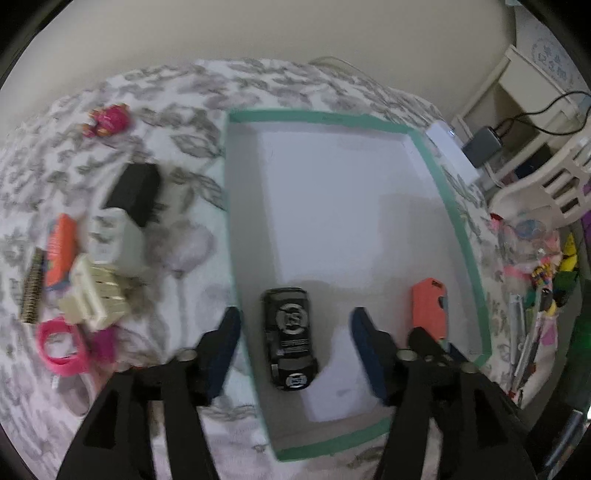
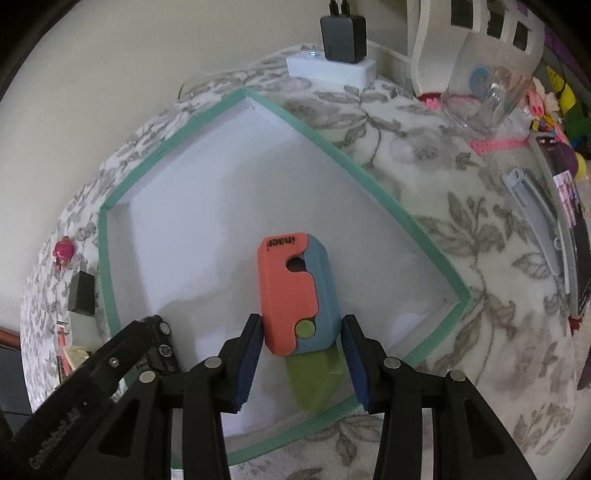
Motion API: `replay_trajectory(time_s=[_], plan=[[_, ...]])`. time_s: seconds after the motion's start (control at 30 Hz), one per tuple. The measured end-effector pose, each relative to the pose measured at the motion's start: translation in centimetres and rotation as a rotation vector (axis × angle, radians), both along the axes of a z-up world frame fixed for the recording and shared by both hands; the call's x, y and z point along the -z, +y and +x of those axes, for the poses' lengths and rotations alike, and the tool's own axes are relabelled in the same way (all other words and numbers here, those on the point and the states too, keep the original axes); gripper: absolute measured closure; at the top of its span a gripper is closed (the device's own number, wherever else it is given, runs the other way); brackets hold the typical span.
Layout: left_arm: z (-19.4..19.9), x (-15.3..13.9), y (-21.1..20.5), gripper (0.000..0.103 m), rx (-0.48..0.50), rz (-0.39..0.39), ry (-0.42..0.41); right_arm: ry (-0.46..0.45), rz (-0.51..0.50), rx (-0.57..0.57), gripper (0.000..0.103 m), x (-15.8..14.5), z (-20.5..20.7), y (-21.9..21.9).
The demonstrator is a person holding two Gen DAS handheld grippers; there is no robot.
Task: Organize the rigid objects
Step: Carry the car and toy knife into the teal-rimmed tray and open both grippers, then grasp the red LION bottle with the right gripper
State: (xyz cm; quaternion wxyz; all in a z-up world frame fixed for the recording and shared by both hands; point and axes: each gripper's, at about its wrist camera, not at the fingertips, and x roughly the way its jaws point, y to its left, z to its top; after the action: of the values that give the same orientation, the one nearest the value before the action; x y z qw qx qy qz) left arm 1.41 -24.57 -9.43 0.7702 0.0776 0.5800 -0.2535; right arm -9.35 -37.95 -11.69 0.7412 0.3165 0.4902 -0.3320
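The left tool (image 1: 295, 347) is hanging released over the near end of the shallow white cardboard tray with a green taped rim (image 1: 461, 229), its two blue-padded fingers (image 1: 225, 350) standing apart on either side of one black toy car (image 1: 291, 338). The car is lying on the tray floor at about 6 o'clock, touching neither pad. The left finger is sitting over the tray's left rim.

The right tool (image 2: 301, 341) is clenching one orange, blue and green plastic toy knife (image 2: 295, 295); both pads are pressing the handle's sides near the green round button, and the green blade is pointing back toward the camera. In the left view this toy is showing at about 4 o'clock of the tray, near the right rim.

That is making two objects inside the single tray.

Outside it, on the leaf-patterned cloth covering the desk (image 1: 177, 110), a cluster is lying at about 9 o'clock: one pink ring (image 1: 61, 349), one cream slatted block (image 1: 98, 295), one orange box (image 1: 61, 251), one white plug adapter (image 1: 114, 240) and one black box (image 1: 135, 192). Farther off, at about 11 o'clock, one small magenta figure (image 1: 107, 120) is lying alone.

Beyond the tray's far corner, one dark charger (image 2: 343, 35) is sitting on one white power block (image 2: 330, 70).
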Motion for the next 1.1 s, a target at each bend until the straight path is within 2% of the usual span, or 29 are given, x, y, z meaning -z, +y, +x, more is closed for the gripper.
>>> replay_trajectory(time_s=[0.17, 0.3, 0.37, 0.47, 0.6, 0.67, 0.77, 1.1], plan=[[0.5, -1.9, 1.7, 0.032, -0.032, 0.008, -0.059, -0.03, -0.07, -0.057, 0.056, -2.0, 1.0, 1.6], [1.5, -3.2, 4.1, 0.03, -0.1, 0.027, -0.106, -0.023, -0.105, -0.119, 0.053, -2.4, 2.3, 3.3], [2.2, -3.7, 5.5, 0.023, -0.149, 0.045, -0.132, -0.017, -0.109, -0.151, 0.051, -2.2, 3.1, 4.3], [3.1, -4.1, 7.7, 0.018, -0.222, 0.065, -0.15, -0.021, -0.091, -0.184, 0.046, -1.8, 3.8, 5.3], [4.5, -3.9, 11.4, 0.017, -0.32, 0.114, -0.142, -0.021, -0.063, -0.233, 0.043, -1.4, 4.8, 6.8], [5.0, -3.4, 13.1, 0.009, -0.359, 0.123, -0.118, -0.032, -0.05, -0.266, 0.033, -1.3, 5.2, 7.8], [5.7, -2.9, 15.7, 0.006, -0.418, 0.119, -0.071, -0.049, -0.044, -0.301, 0.024, -1.4, 5.9, 9.3], [5.5, -2.4, 20.3, 0.003, -0.513, 0.163, -0.05, -0.045, -0.04, -0.425, 0.022, -1.4, 8.0, 14.3]])
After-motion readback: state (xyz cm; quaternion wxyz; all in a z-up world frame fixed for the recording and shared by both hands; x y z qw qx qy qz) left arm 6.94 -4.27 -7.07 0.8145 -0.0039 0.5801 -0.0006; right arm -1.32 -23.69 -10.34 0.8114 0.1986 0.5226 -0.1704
